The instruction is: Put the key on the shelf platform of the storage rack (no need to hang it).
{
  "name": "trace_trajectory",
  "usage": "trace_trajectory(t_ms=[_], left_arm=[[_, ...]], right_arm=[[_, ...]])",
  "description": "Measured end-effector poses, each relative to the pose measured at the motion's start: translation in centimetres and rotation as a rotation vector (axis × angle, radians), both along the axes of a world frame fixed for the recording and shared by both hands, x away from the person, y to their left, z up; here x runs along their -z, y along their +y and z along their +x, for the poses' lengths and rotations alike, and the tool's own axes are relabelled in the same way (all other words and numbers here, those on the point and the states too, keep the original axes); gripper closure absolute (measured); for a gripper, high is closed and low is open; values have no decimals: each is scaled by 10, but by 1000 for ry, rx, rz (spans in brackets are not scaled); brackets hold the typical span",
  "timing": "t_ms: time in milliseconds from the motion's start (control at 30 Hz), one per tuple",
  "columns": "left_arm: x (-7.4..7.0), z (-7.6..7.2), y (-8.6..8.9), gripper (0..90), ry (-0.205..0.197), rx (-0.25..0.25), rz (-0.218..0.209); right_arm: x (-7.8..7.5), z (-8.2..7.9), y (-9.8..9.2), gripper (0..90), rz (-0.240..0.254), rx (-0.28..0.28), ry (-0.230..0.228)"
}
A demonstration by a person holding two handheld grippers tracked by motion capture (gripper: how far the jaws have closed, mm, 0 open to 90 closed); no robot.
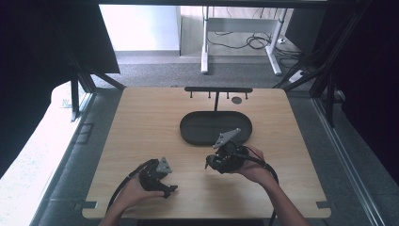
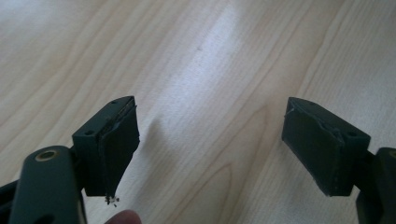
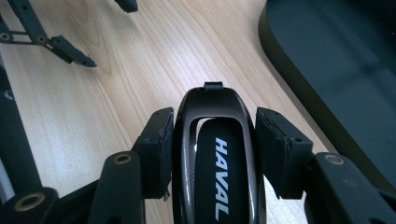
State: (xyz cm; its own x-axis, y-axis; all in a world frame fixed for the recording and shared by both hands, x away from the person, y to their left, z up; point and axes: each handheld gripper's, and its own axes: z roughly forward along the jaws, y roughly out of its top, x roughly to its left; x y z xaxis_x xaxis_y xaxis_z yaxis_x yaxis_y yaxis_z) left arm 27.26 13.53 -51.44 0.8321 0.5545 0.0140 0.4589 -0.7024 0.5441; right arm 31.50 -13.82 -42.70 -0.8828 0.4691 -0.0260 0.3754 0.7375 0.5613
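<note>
A glossy black car key fob [image 3: 215,158] marked HAVAL sits between the pads of my right gripper [image 3: 214,142], which is shut on its sides. From above, the right gripper [image 1: 210,164] is held in a hand just in front of the black oval tray [image 1: 193,129], pointing left. My left gripper [image 1: 168,190] rests low near the table's front left, jaws wide apart over bare wood. In the left gripper view its two pads [image 2: 116,144] stand far apart with nothing between them [image 2: 210,140]; a fingertip [image 2: 122,217] peeks in at the bottom edge.
Behind the tray stands a black rack [image 1: 218,89] with short hooks on a thin post, with a small dark round spot [image 1: 236,100] on the wood beside it. The tray's rim [image 3: 299,98] lies close on the right gripper's right. The left gripper's linkage [image 3: 60,46] lies ahead-left.
</note>
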Motion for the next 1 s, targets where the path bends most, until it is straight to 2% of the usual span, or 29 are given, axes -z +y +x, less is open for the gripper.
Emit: trace_trajectory(t_ms=[167, 533, 800, 1000], left_arm=[[5, -1, -6, 182, 22, 32, 34], [5, -2, -9, 182, 9, 20, 33], [5, -2, -9, 182, 5, 12, 26], [4, -1, -8, 182, 3, 9, 27]], right_arm=[[4, 0, 0, 491, -11, 0, -2], [10, -1, 1, 491, -10, 1, -1], [5, 3, 2, 492, -19, -9, 6], [-2, 11, 2, 493, -16, 3, 4]])
